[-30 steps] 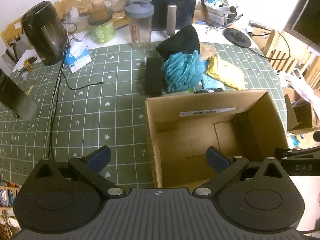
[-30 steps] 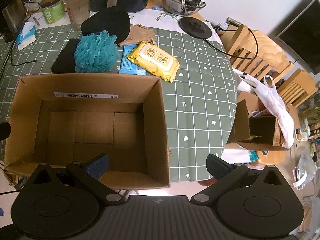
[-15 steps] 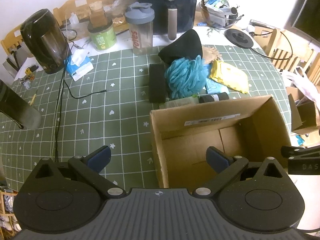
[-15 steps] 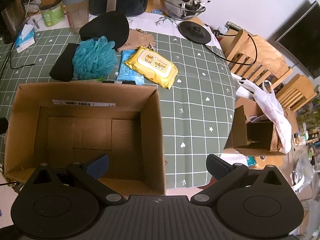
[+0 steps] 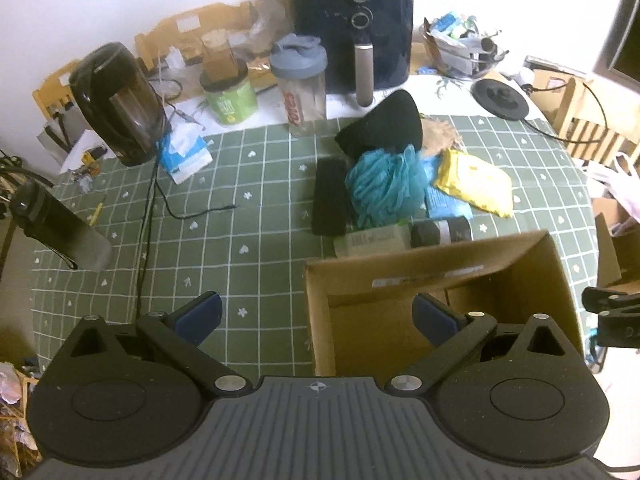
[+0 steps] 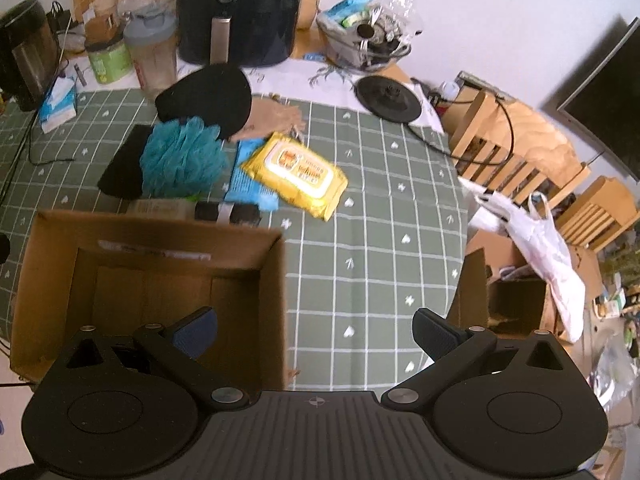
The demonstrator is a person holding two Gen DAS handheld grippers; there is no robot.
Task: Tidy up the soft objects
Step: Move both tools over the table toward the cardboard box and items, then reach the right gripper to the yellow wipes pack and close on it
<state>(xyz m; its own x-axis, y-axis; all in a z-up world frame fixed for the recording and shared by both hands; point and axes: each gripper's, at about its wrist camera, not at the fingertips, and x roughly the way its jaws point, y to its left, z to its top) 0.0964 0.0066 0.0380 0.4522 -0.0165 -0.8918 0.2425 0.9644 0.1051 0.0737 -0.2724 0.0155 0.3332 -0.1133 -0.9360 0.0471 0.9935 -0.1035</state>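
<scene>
Nothing packed yet, by the look of it: cardboard box (image 6: 160, 272) open-topped and bare inside, only its bottom flaps showing, standing at the near edge of the worktop (image 6: 380, 240) with its green grid cloth. All soft things still outside, bunched just beyond the box's far wall. Teal mesh bath pouf (image 6: 182, 160) frilly, springy-looking and loosely balled, likely to squash under a pinch; touching a flat black pad (image 6: 122, 168) on its left and overlapped at the back by a rounded black fabric item (image 6: 206, 100), possibly a cap, too dark to tell. To the pouf's right, a yellow wet-wipes pack (image 6: 298, 174) plump and crinkled, lying partly over a blue packet (image 6: 250, 184). Right against the box's far wall, a pale tube-like container (image 5: 374, 240) and a dark one (image 5: 442, 232), hard-looking and probably not part of the sorting. Left gripper (image 5: 316, 314) spread wide and holding nothing, hovering over the near-left corner of the box, one fingertip above the cloth and one above the box interior. Right gripper (image 6: 316, 330) equally wide and empty, straddling the box's right wall. Whole job ahead, judging from this: each soft piece to be lifted and dropped in, the pouf nearest and easiest to take first. Behind the pile, well apart from the box, an air fryer (image 5: 352, 28), a shaker bottle (image 5: 300, 84) and a kettle (image 5: 120, 104).
</scene>
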